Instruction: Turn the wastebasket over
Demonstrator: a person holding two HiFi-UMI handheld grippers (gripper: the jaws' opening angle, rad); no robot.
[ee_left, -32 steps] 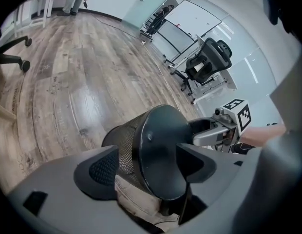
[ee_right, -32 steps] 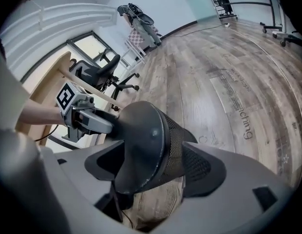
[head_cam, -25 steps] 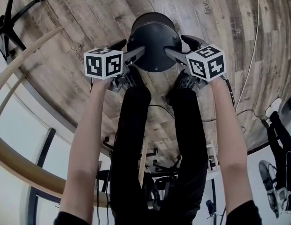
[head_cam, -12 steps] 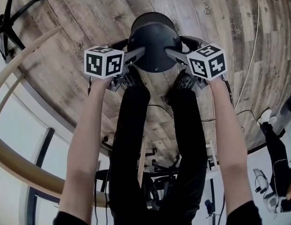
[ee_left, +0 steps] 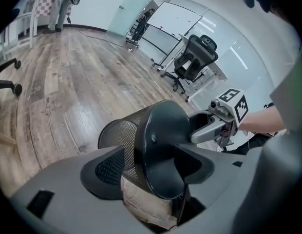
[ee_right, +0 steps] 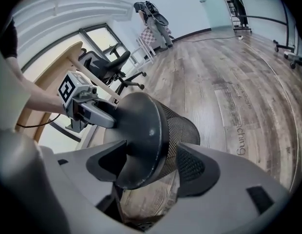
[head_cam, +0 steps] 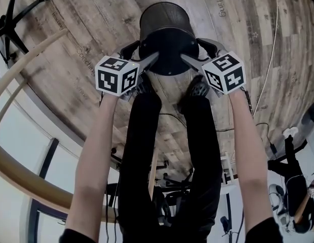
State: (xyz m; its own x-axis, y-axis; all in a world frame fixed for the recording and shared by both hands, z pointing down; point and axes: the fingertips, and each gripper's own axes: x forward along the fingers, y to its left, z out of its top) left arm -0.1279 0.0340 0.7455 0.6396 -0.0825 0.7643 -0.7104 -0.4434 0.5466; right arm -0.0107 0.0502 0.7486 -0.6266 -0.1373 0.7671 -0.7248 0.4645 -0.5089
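The wastebasket's [head_cam: 165,40] open mouth faces away from all three cameras and cannot be seen, and from the head view the tips of both claws are lost behind its solid black base. The left claw [ee_left: 152,172] is clamped over the base rim, one jaw against the mesh wall and the other on the flat bottom disc. The right claw [ee_right: 150,165] grips the opposite edge of the same rim in the same way. Between them, the wastebasket hangs clear of the wood floor [head_cam: 238,44], just ahead of the person's shoes [head_cam: 196,88]. Its base is turned up toward the person and its mouth points away and down, so the long axis runs on a slant from the claws toward the floor. The person's dark trouser legs [head_cam: 142,151] hide the boards directly beneath.
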